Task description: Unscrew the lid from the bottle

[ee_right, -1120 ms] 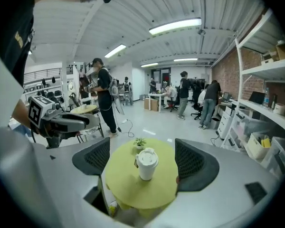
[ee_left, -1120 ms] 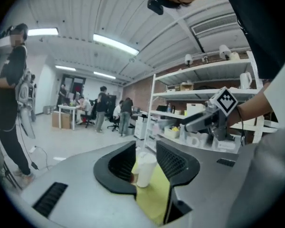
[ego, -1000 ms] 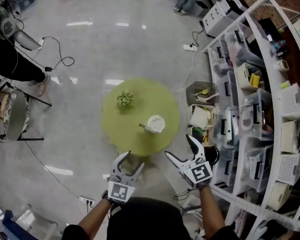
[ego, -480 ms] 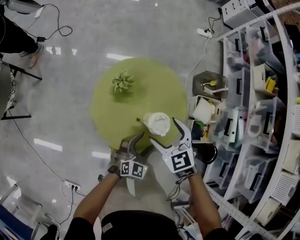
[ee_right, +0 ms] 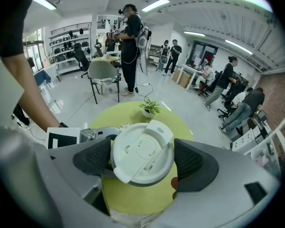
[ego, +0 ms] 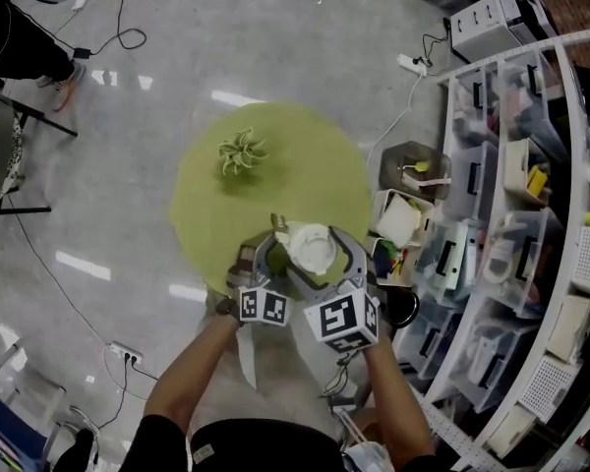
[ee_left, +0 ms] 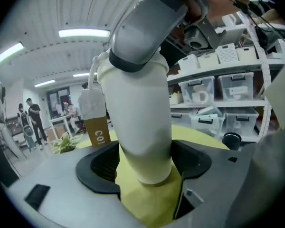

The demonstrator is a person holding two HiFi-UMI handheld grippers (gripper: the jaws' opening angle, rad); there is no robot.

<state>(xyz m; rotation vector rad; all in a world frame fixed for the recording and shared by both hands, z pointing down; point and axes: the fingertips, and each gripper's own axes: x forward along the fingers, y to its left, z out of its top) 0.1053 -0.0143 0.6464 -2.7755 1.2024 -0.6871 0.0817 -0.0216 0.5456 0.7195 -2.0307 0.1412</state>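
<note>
Bottle (ee_left: 140,127) — white, tapered, upright — white flip lid (ee_right: 142,158).

Left gripper (ee_left: 143,163), jaws just opened wider, has dropped around the white plastic bottle (ee_left: 137,108); right gripper (ee_right: 142,163) has dropped around its white lid (ee_right: 141,151).

Head overhead; gripper views share bottle (ee_left: 138,113).

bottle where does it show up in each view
head view: bottle just below centre, at the green table's near edge
left gripper view: centre, white body standing tall
right gripper view: lower centre, lid facing the camera
shared landmark: the small plant on the table
</note>
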